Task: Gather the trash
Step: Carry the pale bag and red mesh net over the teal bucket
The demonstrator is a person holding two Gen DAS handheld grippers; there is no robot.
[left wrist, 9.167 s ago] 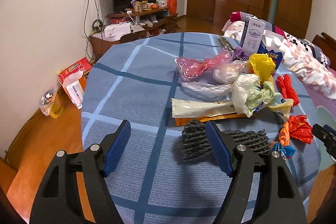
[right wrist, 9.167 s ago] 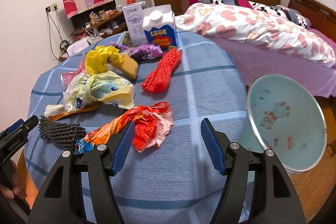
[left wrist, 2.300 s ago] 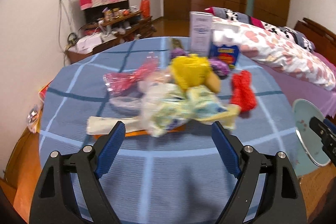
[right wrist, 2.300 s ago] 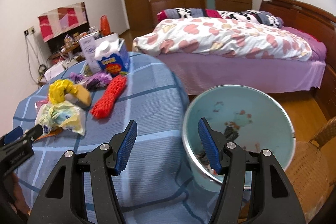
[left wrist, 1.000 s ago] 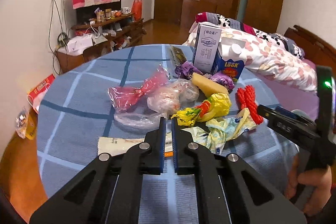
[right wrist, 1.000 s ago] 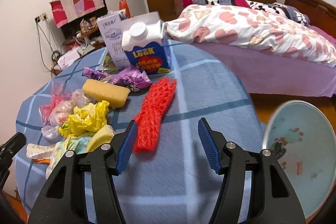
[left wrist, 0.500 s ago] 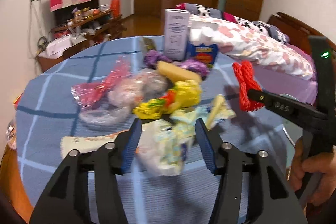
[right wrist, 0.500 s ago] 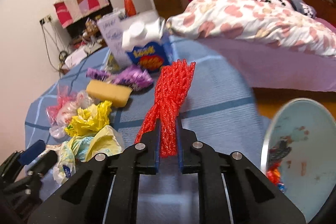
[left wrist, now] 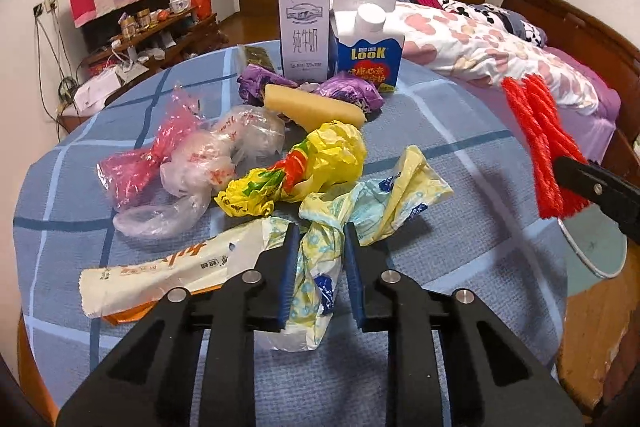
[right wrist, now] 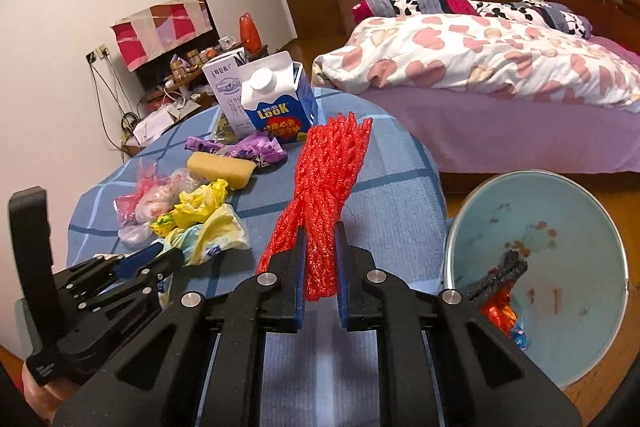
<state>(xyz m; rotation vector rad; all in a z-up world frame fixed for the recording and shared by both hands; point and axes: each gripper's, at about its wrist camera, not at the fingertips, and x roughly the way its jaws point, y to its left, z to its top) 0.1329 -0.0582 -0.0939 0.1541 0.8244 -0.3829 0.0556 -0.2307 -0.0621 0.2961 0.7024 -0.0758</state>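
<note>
My right gripper (right wrist: 318,263) is shut on a red foam net (right wrist: 328,179) and holds it up above the table's right edge; the net also shows in the left wrist view (left wrist: 540,143). My left gripper (left wrist: 318,259) has its jaws nearly closed on a crumpled pale yellow-and-blue plastic bag (left wrist: 360,203) lying on the blue checked tablecloth (left wrist: 460,131). A light blue bin (right wrist: 560,267) stands on the floor to the right, with dark and red trash (right wrist: 500,291) inside.
More trash lies on the table: a yellow bag (left wrist: 312,163), pink and clear bags (left wrist: 188,155), a long white wrapper (left wrist: 172,267), a yellow sponge (left wrist: 312,107), purple wrappers (left wrist: 348,93), two cartons (left wrist: 340,35). A bed (right wrist: 500,75) stands behind the bin.
My left gripper has closed in on the pale yellow-and-blue bag. My right gripper keeps hold of the red net and has carried it toward the bin.
</note>
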